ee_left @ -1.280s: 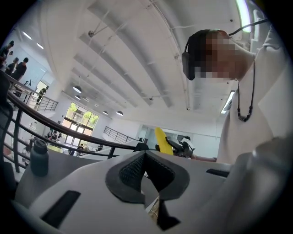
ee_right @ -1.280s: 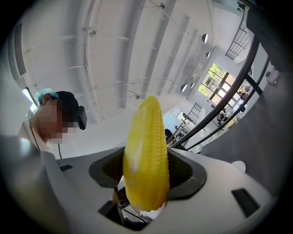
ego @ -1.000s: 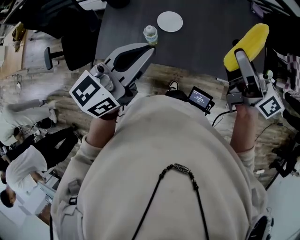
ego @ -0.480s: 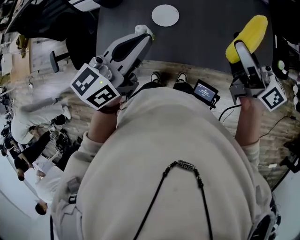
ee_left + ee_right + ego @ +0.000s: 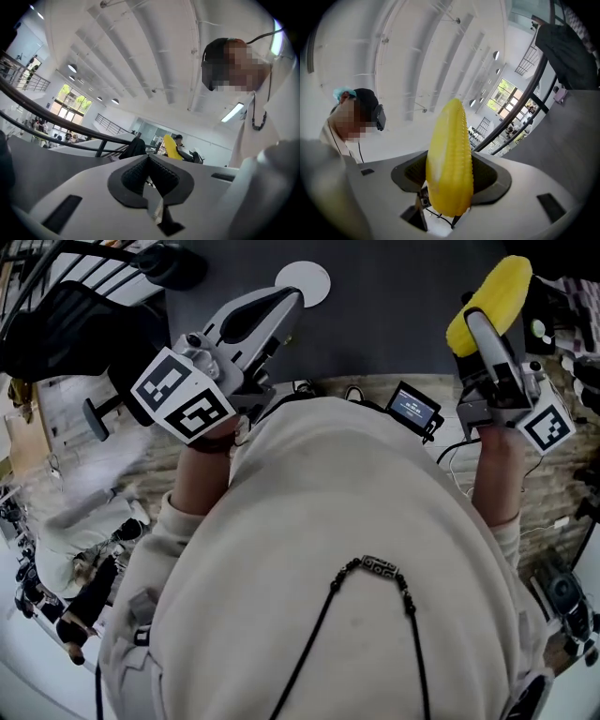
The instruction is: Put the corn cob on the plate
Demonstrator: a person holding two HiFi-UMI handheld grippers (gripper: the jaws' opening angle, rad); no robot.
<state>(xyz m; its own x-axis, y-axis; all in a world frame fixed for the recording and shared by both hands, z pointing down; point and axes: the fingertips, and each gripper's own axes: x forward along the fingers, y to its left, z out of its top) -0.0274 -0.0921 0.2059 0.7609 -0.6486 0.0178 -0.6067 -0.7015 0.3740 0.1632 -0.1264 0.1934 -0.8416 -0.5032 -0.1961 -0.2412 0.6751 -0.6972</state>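
Note:
A yellow corn cob (image 5: pixel 491 302) is clamped in my right gripper (image 5: pixel 480 326), held up above the dark table's right part. In the right gripper view the corn cob (image 5: pixel 449 161) stands upright between the jaws and points toward the ceiling. A small white round plate (image 5: pixel 304 281) lies on the dark table (image 5: pixel 394 315) at the far middle, partly behind my left gripper (image 5: pixel 281 306). The left gripper's jaws are shut with nothing between them (image 5: pixel 149 171). It too points upward, and the corn cob (image 5: pixel 169 146) shows small beyond its tips.
A black office chair (image 5: pixel 66 324) stands at the left of the table. A small screen device (image 5: pixel 413 409) with cables sits below the table edge at my body. People stand on the floor at the lower left (image 5: pixel 56 568).
The view has shifted: the table and plate slid left and up in the head view. A clear bottle near the plate went out of sight behind the left gripper. Both grippers stay raised.

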